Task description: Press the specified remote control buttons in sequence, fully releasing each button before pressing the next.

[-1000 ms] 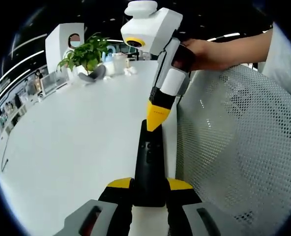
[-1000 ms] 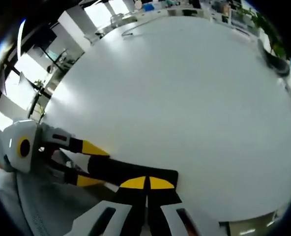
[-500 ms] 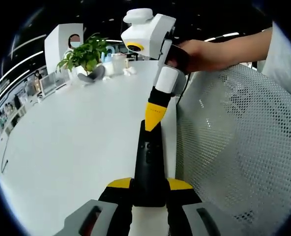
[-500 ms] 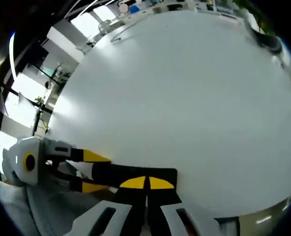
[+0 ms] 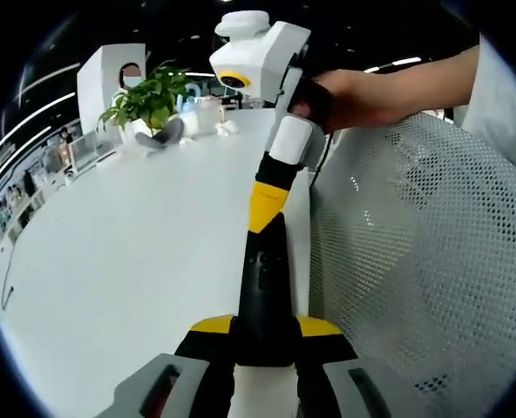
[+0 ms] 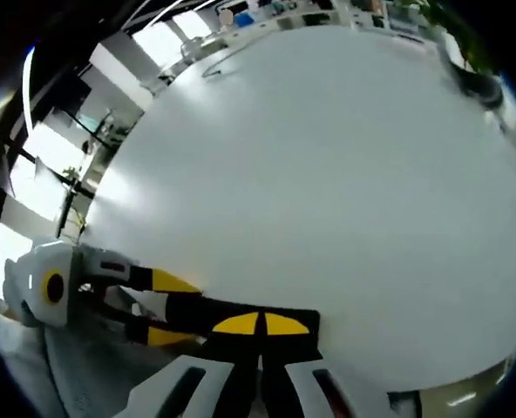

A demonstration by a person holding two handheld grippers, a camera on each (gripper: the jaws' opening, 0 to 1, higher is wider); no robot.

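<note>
Wide white tabletop point(image 5: 110, 252). My left gripper point(image 5: 265, 329) clamps the slim black remote control point(image 5: 262, 287) at its near end. My right gripper point(image 5: 264, 207), jaws together, tip on the remote's far end; buttons too small to read.

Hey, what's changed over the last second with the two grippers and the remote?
The right gripper, shut, has slid its yellow tip a little farther along the black remote, away from the left gripper's end, and tilted more upright. The left gripper stays clamped on the remote's near end, and the remote has not shifted on the white table. Nothing was taken or let go.
</note>
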